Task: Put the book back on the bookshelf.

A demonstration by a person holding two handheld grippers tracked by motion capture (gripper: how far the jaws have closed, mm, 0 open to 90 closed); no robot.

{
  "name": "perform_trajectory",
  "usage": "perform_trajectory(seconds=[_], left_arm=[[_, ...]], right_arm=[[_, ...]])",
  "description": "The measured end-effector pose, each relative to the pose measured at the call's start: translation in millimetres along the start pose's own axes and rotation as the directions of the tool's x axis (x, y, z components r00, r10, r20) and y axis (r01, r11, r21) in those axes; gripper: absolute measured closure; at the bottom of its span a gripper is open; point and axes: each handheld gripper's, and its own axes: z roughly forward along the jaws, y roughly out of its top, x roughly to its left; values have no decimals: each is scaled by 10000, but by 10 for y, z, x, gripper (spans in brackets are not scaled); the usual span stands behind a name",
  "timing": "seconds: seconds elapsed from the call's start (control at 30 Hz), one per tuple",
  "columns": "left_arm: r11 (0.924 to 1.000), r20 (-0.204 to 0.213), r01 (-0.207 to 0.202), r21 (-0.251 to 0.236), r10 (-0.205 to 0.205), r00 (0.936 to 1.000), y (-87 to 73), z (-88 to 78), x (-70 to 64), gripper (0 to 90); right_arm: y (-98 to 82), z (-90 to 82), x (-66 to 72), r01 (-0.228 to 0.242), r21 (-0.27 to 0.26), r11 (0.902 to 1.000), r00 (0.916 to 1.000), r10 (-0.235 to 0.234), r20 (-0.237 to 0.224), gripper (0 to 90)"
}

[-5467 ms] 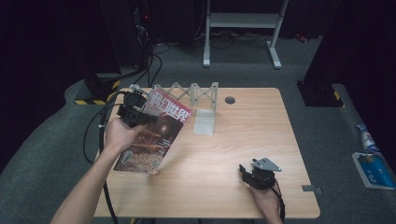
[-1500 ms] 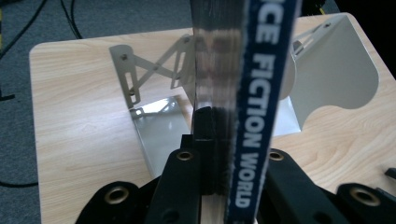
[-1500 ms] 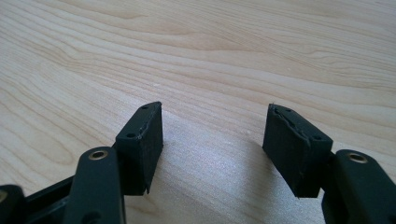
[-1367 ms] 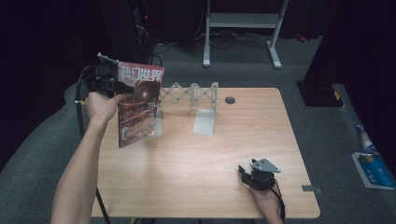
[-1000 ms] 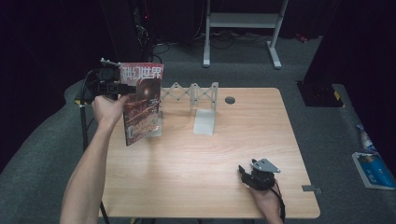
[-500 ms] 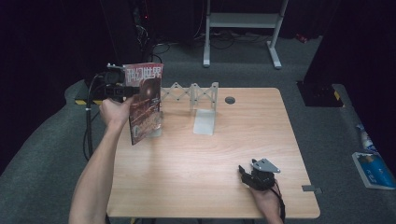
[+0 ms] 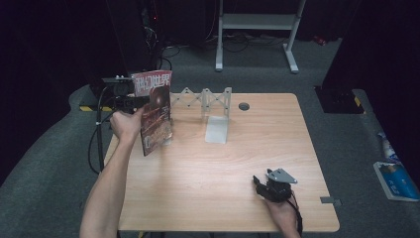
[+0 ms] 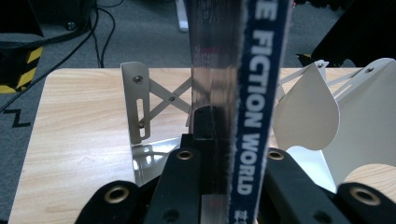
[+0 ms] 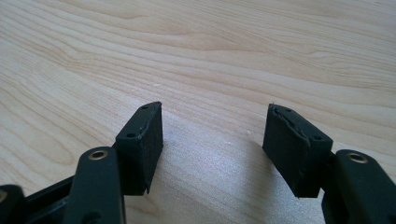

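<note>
Left gripper point(image 7: 130, 101): the person's left hand is holding it raised over the far left corner of the table point(image 7: 233, 173); its jaws are clamped on a magazine point(image 7: 154, 111), pressing on the upper part of its edge; in the left gripper view the two black jaws are closing tight on the magazine's spine point(image 8: 259, 107)

Magazine: it is hanging upright from the left gripper, cover facing the table's middle, its lower edge tilting a little toward the person; it is sitting at the left end of the white rack point(image 7: 210, 101), just beside the rack's leftmost divider; whether its bottom edge is touching the table cannot be told

White rack: it is standing along the far edge of the table, its scissor-like links spreading several upright plates; in the left gripper view one divider plate point(image 8: 136, 103) is showing left of the spine and rounded white plates point(image 8: 308, 114) are showing to its right

Right gripper point(image 7: 273, 187): the person's right hand is resting it on the near right part of the table, well apart from the magazine and the rack; in the right gripper view its jaws are standing wide apart with bare wood point(image 9: 210, 60) between them, gripping nothing

Table hole point(image 7: 243, 106): a dark round opening is sitting near the far edge, just right of the rack
</note>
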Motion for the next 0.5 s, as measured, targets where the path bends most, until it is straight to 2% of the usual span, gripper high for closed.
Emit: perform_trajectory(seconds=[0.5], left_arm=[[9987,76,-58,-513,62,10000,-35,53,-55,834]], right_arm=[[0,0,2,0,-2,10000,10000,0,11,378]])
